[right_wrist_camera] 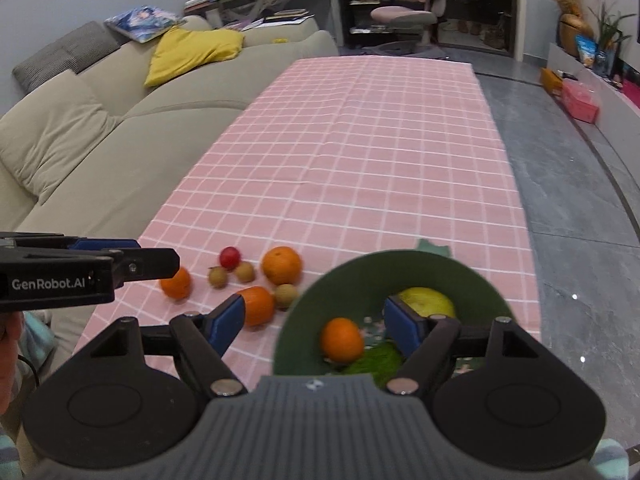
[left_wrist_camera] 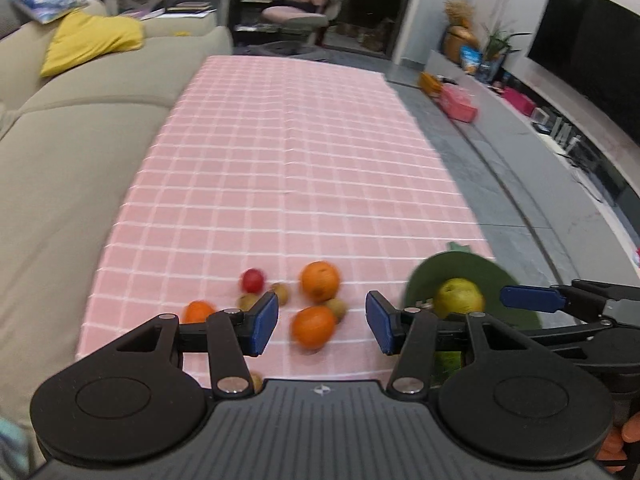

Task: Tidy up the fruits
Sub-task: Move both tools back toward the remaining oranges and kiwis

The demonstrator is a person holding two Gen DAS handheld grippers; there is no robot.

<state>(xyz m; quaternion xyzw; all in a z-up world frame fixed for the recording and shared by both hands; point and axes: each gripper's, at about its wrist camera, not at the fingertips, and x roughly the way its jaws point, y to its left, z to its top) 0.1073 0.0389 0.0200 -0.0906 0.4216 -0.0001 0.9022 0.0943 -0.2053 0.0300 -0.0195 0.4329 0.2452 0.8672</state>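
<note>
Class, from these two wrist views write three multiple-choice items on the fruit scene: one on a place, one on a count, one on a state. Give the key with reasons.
1. Where does the yellow-green fruit lie?
A. in the green bowl
B. on the sofa
C. on the floor

2. How many oranges lie loose on the pink checked cloth?
A. one
B. three
C. five

3. How is the right gripper?
A. shut on an orange
B. shut on the bowl's rim
C. open, holding nothing

Key: A, it sits inside the bowl's wall; B, three lie outside the bowl; C, its blue pads stand apart, pressing on nothing.
</note>
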